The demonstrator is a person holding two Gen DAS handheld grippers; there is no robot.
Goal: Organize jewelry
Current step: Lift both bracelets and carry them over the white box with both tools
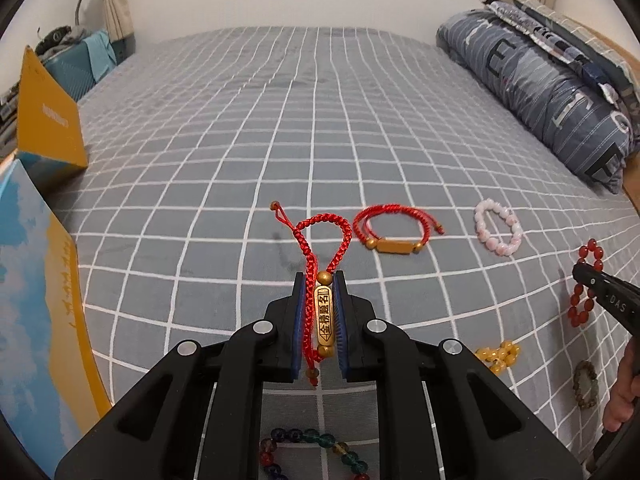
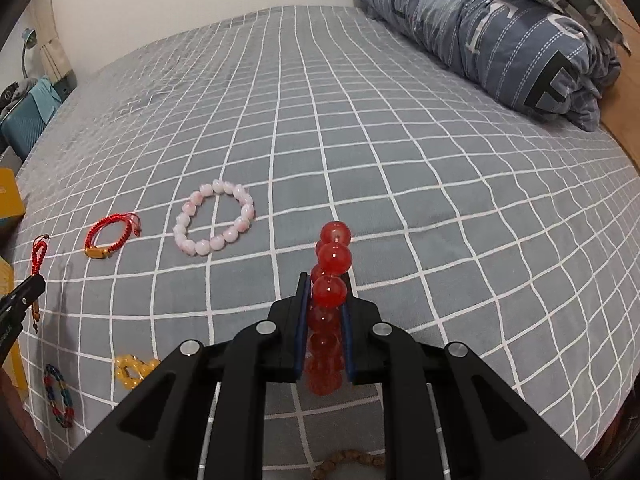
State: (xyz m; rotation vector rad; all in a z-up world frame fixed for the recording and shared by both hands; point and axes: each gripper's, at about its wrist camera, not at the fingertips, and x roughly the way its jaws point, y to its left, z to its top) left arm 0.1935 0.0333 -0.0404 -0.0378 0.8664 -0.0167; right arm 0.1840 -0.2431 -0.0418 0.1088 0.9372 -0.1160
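My left gripper (image 1: 320, 280) is shut on a red cord bracelet with a gold bar charm (image 1: 323, 316), held above the grey checked bedsheet (image 1: 260, 140). My right gripper (image 2: 326, 280) is shut on a red bead bracelet (image 2: 334, 258), which also shows at the right of the left wrist view (image 1: 586, 288). On the sheet lie a second red cord bracelet (image 1: 394, 232) (image 2: 108, 236), a pink bead bracelet (image 1: 498, 226) (image 2: 216, 216), a yellow bead bracelet (image 1: 500, 354) (image 2: 134, 370), a multicolour bead bracelet (image 1: 312, 452) (image 2: 58, 396) and a brown wooden bead bracelet (image 1: 586, 384) (image 2: 348, 462).
A folded blue quilt (image 1: 540, 92) (image 2: 500, 28) lies at the bed's far right. Yellow and blue boxes (image 1: 48, 128) stand along the left edge. A blue basket (image 1: 80, 68) and lamp sit beyond the bed at the far left.
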